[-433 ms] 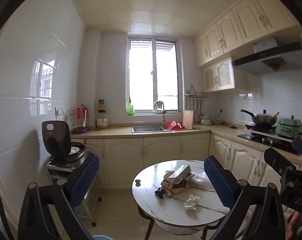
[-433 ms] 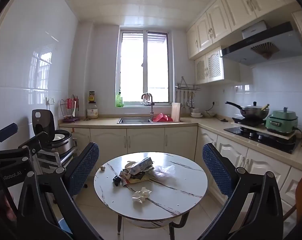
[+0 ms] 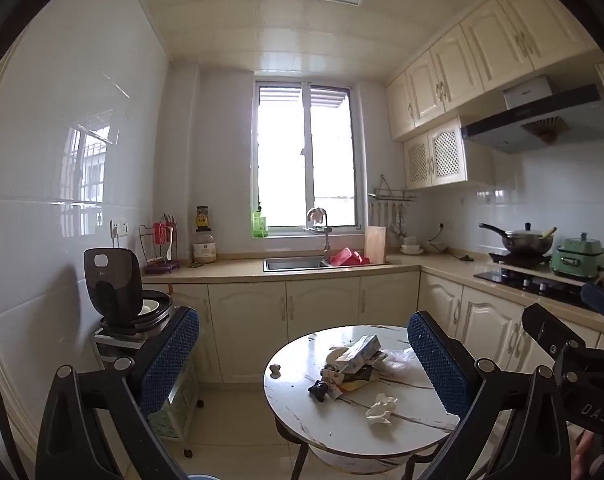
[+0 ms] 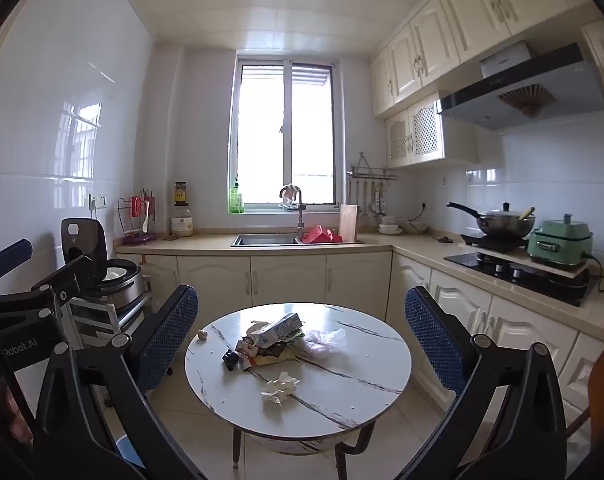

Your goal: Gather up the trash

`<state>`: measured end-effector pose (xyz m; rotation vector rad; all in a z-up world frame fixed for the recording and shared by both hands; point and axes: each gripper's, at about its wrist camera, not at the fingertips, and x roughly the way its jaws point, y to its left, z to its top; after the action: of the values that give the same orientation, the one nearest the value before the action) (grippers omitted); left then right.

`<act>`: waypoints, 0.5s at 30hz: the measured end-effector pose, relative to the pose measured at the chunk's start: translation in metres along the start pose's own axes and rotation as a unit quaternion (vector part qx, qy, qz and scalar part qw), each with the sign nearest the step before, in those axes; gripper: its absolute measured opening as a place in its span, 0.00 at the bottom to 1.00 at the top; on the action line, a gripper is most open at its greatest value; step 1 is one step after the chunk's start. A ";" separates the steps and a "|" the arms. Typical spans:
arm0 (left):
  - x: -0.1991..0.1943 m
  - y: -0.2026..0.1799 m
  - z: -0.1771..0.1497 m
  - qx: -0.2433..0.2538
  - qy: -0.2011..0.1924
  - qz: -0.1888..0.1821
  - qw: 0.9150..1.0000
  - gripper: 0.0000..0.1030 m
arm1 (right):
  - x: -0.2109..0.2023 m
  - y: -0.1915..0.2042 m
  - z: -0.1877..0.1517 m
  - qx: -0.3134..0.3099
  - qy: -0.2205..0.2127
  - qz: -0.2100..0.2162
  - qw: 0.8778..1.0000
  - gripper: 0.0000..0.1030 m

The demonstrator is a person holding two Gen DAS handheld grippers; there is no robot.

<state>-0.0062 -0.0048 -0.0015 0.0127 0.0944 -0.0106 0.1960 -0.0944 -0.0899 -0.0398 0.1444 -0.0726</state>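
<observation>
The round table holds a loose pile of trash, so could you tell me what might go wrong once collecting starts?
1. The crumpled tissue lies near the table's front edge; a nudge may knock it off.
2. Pulling the carton could scatter the pile beneath.
3. The thin plastic bag may slip from a claw.

Trash pile (image 4: 270, 340) on table (image 4: 341, 404), tissue (image 4: 280, 387) nearer.

Daylight pours in through the window (image 4: 286, 136) far beyond the spread jaws, blown out to pure white and throwing glare on the wall tiles (image 3: 86, 168) left of them. Both views are sharp, fisheye-bent with dark vignetted corners.
</observation>
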 end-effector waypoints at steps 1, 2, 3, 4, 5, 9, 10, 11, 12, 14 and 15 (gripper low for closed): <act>0.000 -0.001 0.000 0.000 0.000 0.001 1.000 0.99 | 0.000 0.000 -0.001 0.000 0.000 0.000 1.000 1.00; -0.001 -0.002 -0.001 0.001 -0.001 0.002 1.000 0.99 | -0.001 -0.002 -0.001 0.000 0.000 -0.001 1.000 1.00; -0.001 -0.003 -0.001 0.002 -0.001 0.002 1.000 0.99 | -0.001 -0.002 -0.001 0.000 0.000 0.000 1.000 1.00; -0.001 -0.004 0.000 0.002 0.000 0.002 1.000 0.99 | -0.001 -0.002 -0.001 0.000 -0.001 0.000 1.000 1.00; -0.001 -0.004 0.000 0.001 -0.001 0.001 1.000 0.99 | -0.002 -0.003 -0.001 0.000 -0.001 0.000 1.000 1.00; -0.001 -0.003 0.000 0.003 -0.001 0.001 1.000 0.99 | -0.003 -0.001 -0.001 -0.001 -0.001 0.001 1.000 1.00; -0.001 -0.002 0.000 0.003 -0.002 0.001 1.000 0.99 | -0.003 -0.002 0.000 -0.002 -0.001 0.001 1.000 1.00; -0.001 -0.002 0.000 0.003 -0.002 0.000 1.000 0.99 | -0.003 -0.001 -0.001 -0.002 -0.001 0.001 1.000 1.00; -0.001 -0.002 0.000 0.003 -0.002 0.000 1.000 0.99 | -0.003 -0.001 -0.001 -0.002 0.000 0.000 1.000 1.00; 0.000 -0.002 0.000 0.003 -0.002 0.001 1.000 0.99 | -0.003 -0.001 -0.001 -0.003 0.000 0.000 1.000 1.00; 0.000 -0.002 0.000 0.003 -0.002 0.001 1.000 0.99 | -0.004 -0.001 -0.001 -0.003 -0.001 0.001 1.000 1.00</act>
<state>-0.0064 -0.0069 -0.0014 0.0186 0.0898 -0.0085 0.1921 -0.0953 -0.0899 -0.0453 0.1432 -0.0710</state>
